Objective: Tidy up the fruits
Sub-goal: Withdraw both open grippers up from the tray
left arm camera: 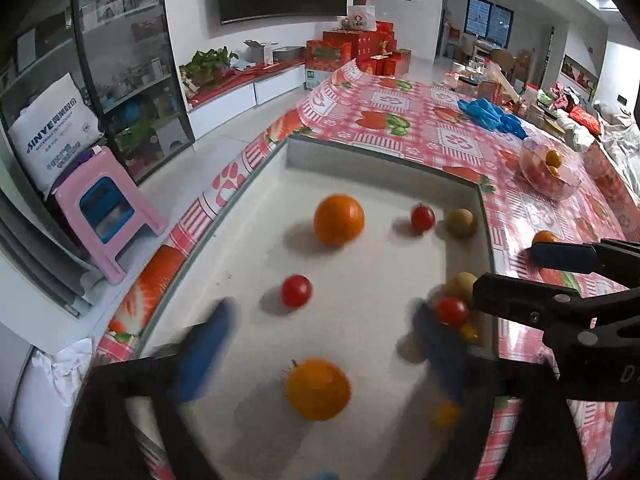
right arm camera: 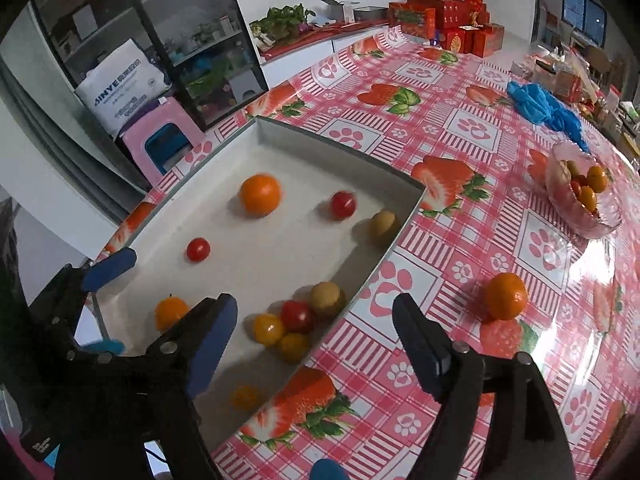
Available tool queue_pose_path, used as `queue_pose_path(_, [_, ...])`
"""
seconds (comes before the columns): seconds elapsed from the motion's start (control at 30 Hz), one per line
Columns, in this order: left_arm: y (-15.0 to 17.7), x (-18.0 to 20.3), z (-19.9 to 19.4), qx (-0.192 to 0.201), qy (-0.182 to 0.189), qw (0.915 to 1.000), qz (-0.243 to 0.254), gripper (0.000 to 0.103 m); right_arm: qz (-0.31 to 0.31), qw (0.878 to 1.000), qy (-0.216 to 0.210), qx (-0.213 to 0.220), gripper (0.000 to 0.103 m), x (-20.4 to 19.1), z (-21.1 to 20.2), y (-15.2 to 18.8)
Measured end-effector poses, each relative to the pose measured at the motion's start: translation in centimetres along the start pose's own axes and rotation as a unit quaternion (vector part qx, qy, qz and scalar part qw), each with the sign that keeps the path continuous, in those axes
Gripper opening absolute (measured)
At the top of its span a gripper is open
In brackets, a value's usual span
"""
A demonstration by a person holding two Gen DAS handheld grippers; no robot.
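A white tray (left arm camera: pixel 360 156) on the strawberry tablecloth holds two oranges (left arm camera: pixel 339 219) (left arm camera: pixel 318 390), red tomatoes (left arm camera: pixel 296 290) and small yellow and brownish fruits. My left gripper (left arm camera: pixel 324 344) is open over the tray's near end, its blurred blue pads wide on either side of the near orange and not touching it. My right gripper (right arm camera: pixel 316 344) is open above the tray's right rim (right arm camera: pixel 384 256), empty, with a fruit cluster (right arm camera: pixel 297 315) just ahead of its left finger. Another orange (right arm camera: pixel 506 296) lies on the cloth to the right of the tray.
A glass bowl (right arm camera: pixel 584 196) of small fruits stands at the right of the table. A crumpled blue plastic bag (right arm camera: pixel 544 108) lies further back. A pink stool (left arm camera: pixel 108 208) stands on the floor beyond the table's left edge. Red boxes (left arm camera: pixel 360 46) are stacked at the far end.
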State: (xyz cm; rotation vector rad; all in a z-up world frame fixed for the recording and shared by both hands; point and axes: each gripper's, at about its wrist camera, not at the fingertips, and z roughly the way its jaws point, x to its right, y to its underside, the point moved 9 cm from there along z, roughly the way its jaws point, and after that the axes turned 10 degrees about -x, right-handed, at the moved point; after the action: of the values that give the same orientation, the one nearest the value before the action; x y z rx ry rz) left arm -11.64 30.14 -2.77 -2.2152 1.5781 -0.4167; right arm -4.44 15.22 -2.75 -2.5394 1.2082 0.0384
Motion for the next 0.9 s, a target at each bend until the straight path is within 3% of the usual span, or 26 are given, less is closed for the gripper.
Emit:
queue_pose_path(0.1, [0.4, 0.5, -0.5, 0.004, 0.003, 1.0, 0.001, 0.103, -0.008, 1.0, 0.01, -0.004, 0.09, -0.1, 0.0, 0.3])
queue_pose_path(0.2, [0.6, 0.7, -0.8, 0.002, 0.0, 1.0, 0.005, 0.103, -0.015, 1.0, 0.02, -0.005, 0.103, -0.3, 0.0, 0.5])
queue_pose_path(0.7, [1.8, 1.2, -1.0, -0.026, 0.014, 0.9995, 0.011, 0.103, -0.044, 0.998, 0.049, -0.003, 0.103, -0.8, -1.2, 1.2])
queue_pose_path(0.9, [2.2, 2.0, -1.6, -0.026, -0.01, 0.9991, 0.031, 0.103, -0.054, 0.997, 0.049, -0.005, 0.103, -1.3, -1.3, 1.6])
